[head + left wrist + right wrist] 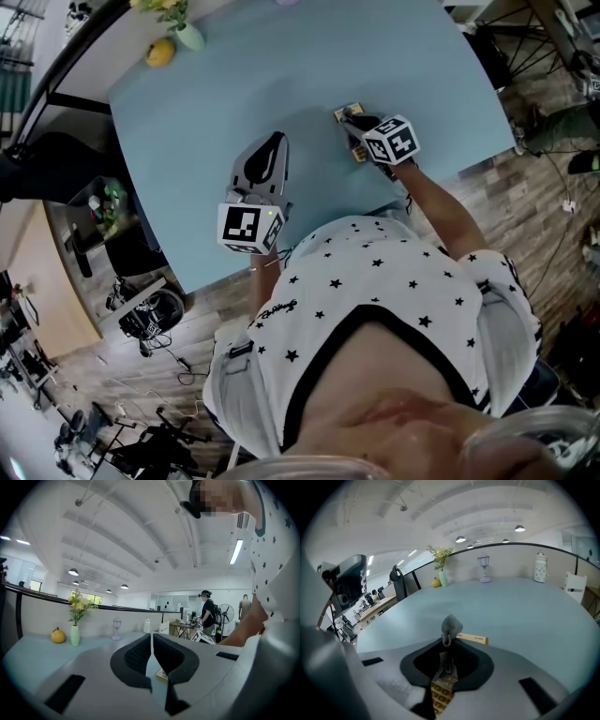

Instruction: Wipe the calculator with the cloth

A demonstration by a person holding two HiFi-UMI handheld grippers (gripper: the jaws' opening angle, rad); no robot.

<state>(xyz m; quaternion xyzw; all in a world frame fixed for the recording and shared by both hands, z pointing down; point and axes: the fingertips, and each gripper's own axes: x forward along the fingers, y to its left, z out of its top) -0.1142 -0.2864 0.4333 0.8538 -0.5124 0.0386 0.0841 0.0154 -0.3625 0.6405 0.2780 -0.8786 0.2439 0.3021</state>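
Nearest the head camera: shirt [375, 272], white fabric with small black stars.

Left gripper [276, 141]: smooth grey shell with black ribbed pads. The jaws are pressed together at the tips with nothing between them, and it is poised over bare table [281, 66].

Right gripper [447, 641]: same build. The jaws pinch the cloth [451, 626].

Cloth: grey and fine-knit, with a rounded bunch poking out past the jaw tips.

Calculator [439, 694]: flat and rectangular, with rows of tan-gold keys and a pale yellow far edge. It lies on the table directly under the right gripper's jaws, to the right of the left gripper.

Table: matte, pale blue, curved edge.

Far edge: pale green vase [442, 578] with yellow flowers, round orange fruit [435, 582] just beside it, clear lantern-shaped ornament [484, 569], white jar [540, 568].
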